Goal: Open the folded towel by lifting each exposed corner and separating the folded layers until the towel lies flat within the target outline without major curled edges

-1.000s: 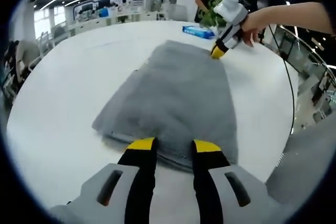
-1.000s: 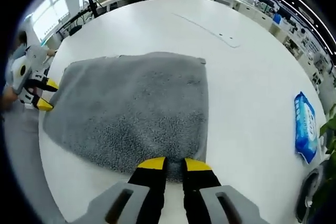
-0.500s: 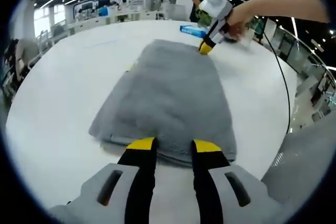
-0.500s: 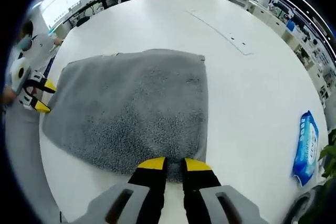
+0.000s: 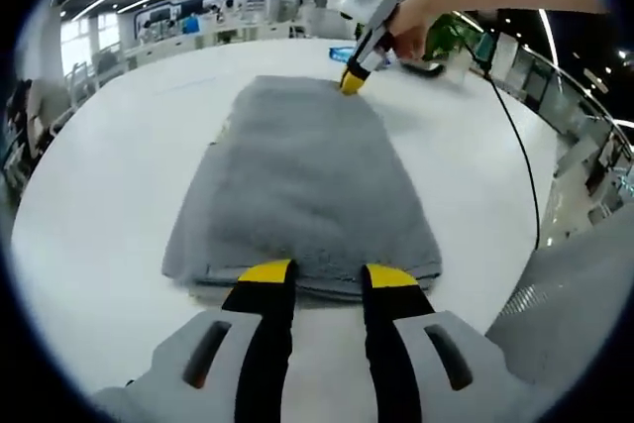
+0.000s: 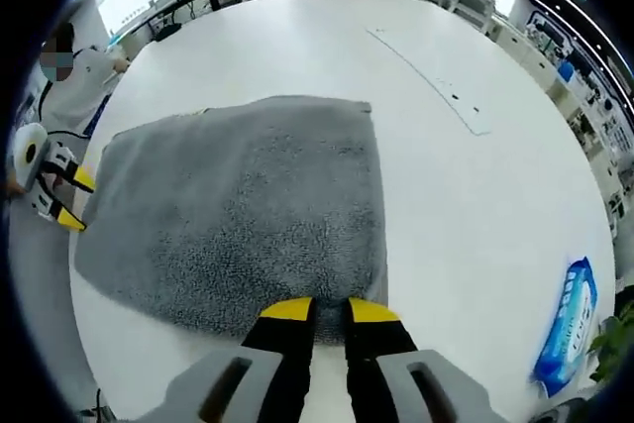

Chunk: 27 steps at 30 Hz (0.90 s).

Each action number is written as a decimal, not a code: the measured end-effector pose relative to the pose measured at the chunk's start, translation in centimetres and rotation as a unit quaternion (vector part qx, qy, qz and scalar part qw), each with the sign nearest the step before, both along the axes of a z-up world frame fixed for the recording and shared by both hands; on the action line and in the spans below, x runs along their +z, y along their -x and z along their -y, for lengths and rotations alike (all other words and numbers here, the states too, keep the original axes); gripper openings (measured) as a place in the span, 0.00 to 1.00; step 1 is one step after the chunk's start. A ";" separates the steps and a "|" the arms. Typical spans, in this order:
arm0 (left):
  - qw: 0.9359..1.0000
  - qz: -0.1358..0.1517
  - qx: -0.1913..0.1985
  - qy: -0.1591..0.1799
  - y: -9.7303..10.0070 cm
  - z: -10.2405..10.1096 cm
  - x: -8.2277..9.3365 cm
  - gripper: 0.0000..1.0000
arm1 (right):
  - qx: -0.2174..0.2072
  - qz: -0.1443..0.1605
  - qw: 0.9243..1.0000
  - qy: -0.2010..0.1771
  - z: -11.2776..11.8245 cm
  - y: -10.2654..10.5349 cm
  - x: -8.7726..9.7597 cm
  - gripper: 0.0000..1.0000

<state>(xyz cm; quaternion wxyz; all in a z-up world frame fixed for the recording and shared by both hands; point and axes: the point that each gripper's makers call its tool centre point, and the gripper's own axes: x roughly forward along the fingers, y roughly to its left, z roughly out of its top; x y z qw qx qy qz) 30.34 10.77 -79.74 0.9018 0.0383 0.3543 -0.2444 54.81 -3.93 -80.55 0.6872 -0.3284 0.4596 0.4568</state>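
Note:
A grey folded towel (image 5: pixel 297 175) lies lengthwise on the white table (image 5: pixel 99 175), with stacked layers showing along its near edge. My left gripper (image 5: pixel 329 274) is open, its yellow tips resting at that near edge. At the far edge my right gripper (image 5: pixel 351 83), held by a hand, pinches the towel. In the right gripper view the towel (image 6: pixel 238 215) spreads out ahead of the right gripper (image 6: pixel 330 310), which is shut on the edge nearest it. The left gripper (image 6: pixel 77 197) sits open at the towel's far left end.
A blue packet (image 6: pixel 563 324) lies on the table (image 6: pixel 446 195) to the right of the towel. A thin marked line (image 6: pixel 426 76) crosses the tabletop beyond it. A black cable (image 5: pixel 515 146) trails across the right side. A person (image 6: pixel 79 76) is at the table's edge.
The towel's far end has swung left with the right gripper holding it, so the towel now lies straighter ahead of the left gripper. The left gripper has stayed open at the near edge.

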 end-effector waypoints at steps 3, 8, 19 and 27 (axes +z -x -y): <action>1.000 0.004 -0.005 -0.001 0.0 0.3 -0.1 0.26 | 0.007 0.002 1.000 0.003 -0.4 -0.7 -0.1 0.09; 1.000 0.008 -0.011 -0.003 -0.2 0.9 -0.1 0.26 | 0.016 0.004 1.000 0.005 -1.1 -1.5 -0.1 0.09; 1.000 0.018 -0.021 0.010 -0.8 1.7 -0.1 0.26 | 0.013 0.042 0.999 0.022 -2.2 -2.9 -0.1 0.08; 0.999 0.013 -0.033 0.028 -1.0 1.7 0.3 0.26 | -0.090 0.081 0.993 0.000 -1.9 -4.0 0.2 0.08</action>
